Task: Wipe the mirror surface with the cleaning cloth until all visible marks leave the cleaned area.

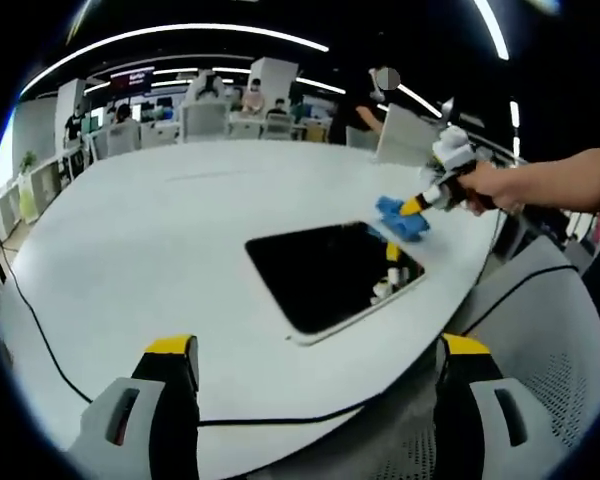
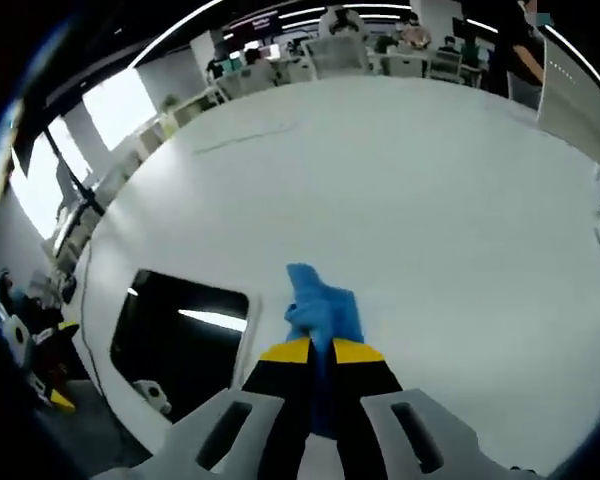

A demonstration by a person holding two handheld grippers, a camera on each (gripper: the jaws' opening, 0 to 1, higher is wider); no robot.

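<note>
The mirror [image 1: 330,275] is a dark rectangle lying flat on the white table [image 1: 160,230], near its front edge. My left gripper [image 1: 318,350] hangs open in front of the table, its yellow-tipped jaws wide apart and holding nothing. My right gripper [image 1: 420,205] comes in from the right, held by a hand [image 1: 505,185]. It is shut on the blue cleaning cloth [image 1: 400,218] at the mirror's far right corner. In the right gripper view, the right gripper [image 2: 320,352] pinches the cloth [image 2: 323,300], which rests on the table just beside the mirror [image 2: 180,335].
A black cable [image 1: 40,335] runs along the table's front edge. A grey mesh chair [image 1: 555,340] stands at the right. A white upright panel [image 1: 405,135] sits on the far side of the table. Desks, chairs and people fill the background [image 1: 230,105].
</note>
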